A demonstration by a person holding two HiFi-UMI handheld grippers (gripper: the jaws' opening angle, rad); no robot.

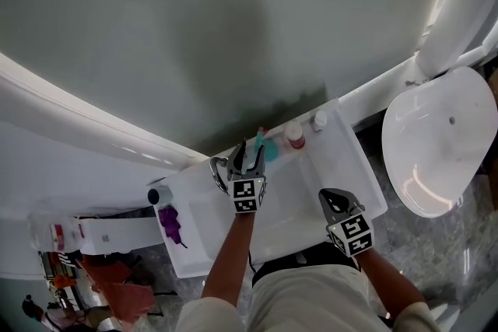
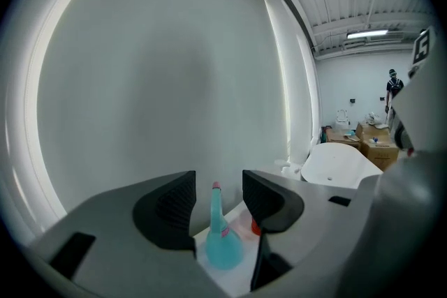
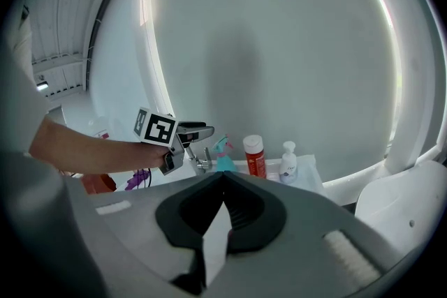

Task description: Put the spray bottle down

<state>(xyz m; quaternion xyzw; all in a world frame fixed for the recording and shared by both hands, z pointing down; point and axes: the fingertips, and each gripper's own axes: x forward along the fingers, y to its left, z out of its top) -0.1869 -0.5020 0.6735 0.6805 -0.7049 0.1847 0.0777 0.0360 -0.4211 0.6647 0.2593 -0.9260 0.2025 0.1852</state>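
Note:
The teal spray bottle (image 1: 269,149) stands upright on the back ledge of the white sink counter (image 1: 342,159), by the wall. My left gripper (image 1: 247,154) hovers just in front of and above it, jaws open and empty. In the left gripper view the spray bottle (image 2: 222,242) shows through the gap between the jaws, beyond the left gripper (image 2: 218,200) and untouched. From the right gripper view the spray bottle (image 3: 223,158) stands free behind the left gripper (image 3: 201,130). My right gripper (image 1: 337,200) is over the counter's front right, and the right gripper (image 3: 223,179) has its tips together on nothing.
A red-capped bottle (image 1: 295,136) and a white pump bottle (image 1: 319,120) stand right of the spray bottle. The chrome faucet (image 1: 218,172) is beside my left gripper. A purple item (image 1: 170,223) lies at the counter's left end. A white bathtub (image 1: 440,144) is at the right.

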